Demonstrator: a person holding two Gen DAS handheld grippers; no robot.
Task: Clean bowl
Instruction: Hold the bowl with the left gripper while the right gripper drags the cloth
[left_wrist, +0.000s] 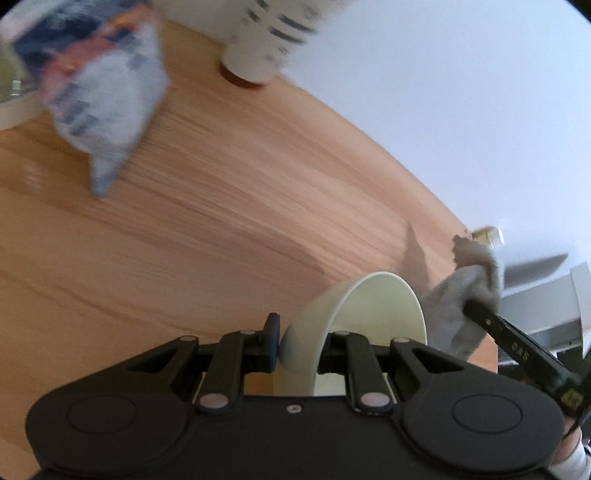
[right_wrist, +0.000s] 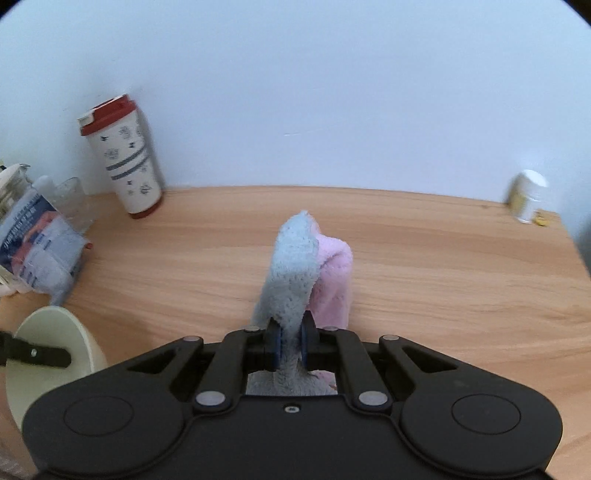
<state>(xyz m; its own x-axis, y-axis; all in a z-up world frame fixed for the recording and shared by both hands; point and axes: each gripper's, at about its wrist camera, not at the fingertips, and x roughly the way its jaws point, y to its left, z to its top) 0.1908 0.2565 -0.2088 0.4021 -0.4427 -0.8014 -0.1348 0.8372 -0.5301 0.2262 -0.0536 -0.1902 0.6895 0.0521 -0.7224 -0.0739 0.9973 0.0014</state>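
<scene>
Clamped on the rim of a cream bowl (left_wrist: 369, 314), the left gripper (left_wrist: 301, 347) holds it tilted above the wooden table (left_wrist: 184, 240). Beside it, the right gripper (right_wrist: 290, 345) pinches a blue-and-pink cloth (right_wrist: 295, 266). Farther back stands a red-lidded tumbler (right_wrist: 123, 155).

Bowl (right_wrist: 51, 354) sits tilted at worktop's (right_wrist: 424, 280) near-left edge, pinched in left claw (left_wrist: 303, 343). Cloth (right_wrist: 303, 266), held in right claw (right_wrist: 290, 345), stands just right of bowl. Tumbler (right_wrist: 123, 155) at back-left by wall; packet (right_wrist: 40, 247) left, in front of it; small bottle (right_wrist: 526, 201) far back-right.
</scene>
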